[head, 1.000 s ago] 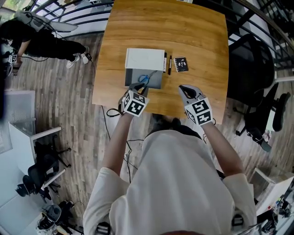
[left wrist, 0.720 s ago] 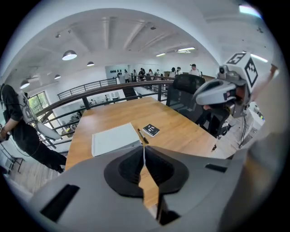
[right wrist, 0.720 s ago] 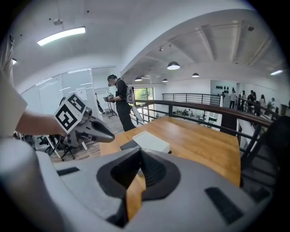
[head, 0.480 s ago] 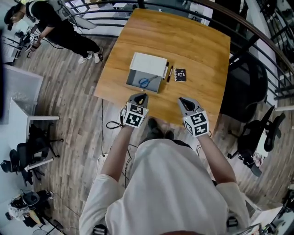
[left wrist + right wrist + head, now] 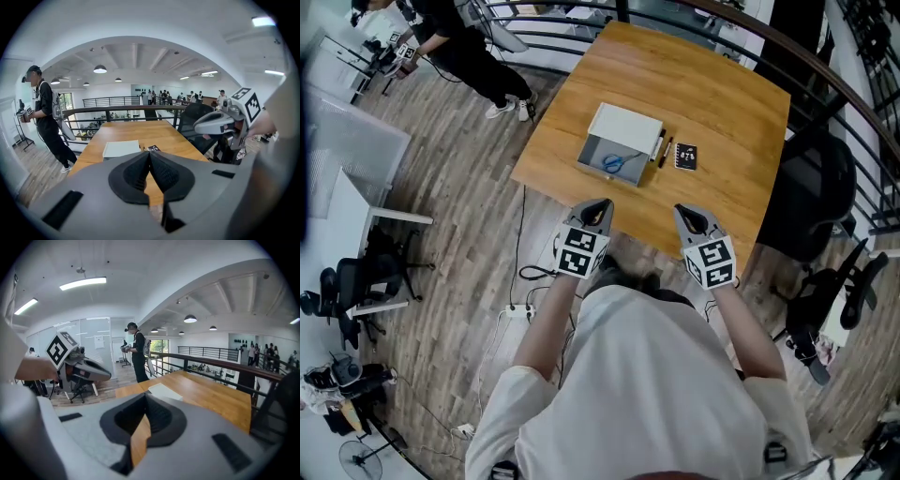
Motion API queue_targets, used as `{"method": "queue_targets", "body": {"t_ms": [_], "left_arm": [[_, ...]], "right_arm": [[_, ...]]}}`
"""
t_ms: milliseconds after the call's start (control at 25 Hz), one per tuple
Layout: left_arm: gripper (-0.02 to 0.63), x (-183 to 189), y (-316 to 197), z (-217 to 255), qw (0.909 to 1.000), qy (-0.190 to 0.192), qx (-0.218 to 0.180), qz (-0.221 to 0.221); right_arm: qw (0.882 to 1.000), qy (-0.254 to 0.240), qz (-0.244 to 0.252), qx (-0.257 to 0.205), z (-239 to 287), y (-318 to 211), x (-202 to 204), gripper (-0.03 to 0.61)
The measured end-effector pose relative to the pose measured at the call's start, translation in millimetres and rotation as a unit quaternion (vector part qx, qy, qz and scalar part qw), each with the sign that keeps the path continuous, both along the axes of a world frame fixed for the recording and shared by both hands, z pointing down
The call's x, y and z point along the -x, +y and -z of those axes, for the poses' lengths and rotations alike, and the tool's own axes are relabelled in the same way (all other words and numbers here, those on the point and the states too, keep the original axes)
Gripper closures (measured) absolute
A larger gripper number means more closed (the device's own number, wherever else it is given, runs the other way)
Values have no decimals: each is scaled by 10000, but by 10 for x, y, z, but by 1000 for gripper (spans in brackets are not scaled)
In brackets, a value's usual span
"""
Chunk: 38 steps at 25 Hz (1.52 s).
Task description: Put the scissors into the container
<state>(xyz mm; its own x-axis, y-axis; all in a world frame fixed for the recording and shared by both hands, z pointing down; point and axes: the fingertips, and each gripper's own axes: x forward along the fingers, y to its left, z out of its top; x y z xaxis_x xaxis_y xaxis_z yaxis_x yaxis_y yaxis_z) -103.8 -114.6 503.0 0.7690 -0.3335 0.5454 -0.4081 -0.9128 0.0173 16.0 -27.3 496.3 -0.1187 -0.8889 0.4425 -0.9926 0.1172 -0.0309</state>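
— Scissors (image 5: 618, 162) are lying inside the grey container (image 5: 592, 154) on the table (image 5: 722, 94), aren't they?

— Yes, so the job is looking finished. The left gripper (image 5: 599, 212) and right gripper (image 5: 688, 217) are both hovering at the table's near edge, well apart from the container, their jaws pressing together on nothing.

The left gripper (image 5: 600, 204), a second ago at the near rim of the container (image 5: 584, 159), has drawn back well clear of it, to the near edge of the desk (image 5: 722, 103). Its fingers (image 5: 137, 172) have closed on nothing. The right gripper (image 5: 682, 212) has pulled back from the container too, though less far.
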Motion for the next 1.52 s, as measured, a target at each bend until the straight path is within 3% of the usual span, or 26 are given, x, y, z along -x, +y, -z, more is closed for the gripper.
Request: {"method": "queue_targets", "body": {"t_ms": [360, 720, 1520], "left_arm": [[620, 317, -240, 525, 9970, 722, -186, 183], [620, 436, -449, 995, 9909, 1292, -369, -118], [620, 447, -519, 1237, 9845, 1692, -374, -282]], "right_arm": [[9990, 85, -80, -422, 456, -262, 244, 575], [9957, 171, -321, -846, 869, -370, 297, 575], [9937, 197, -474, -998, 1107, -378, 331, 575]]}}
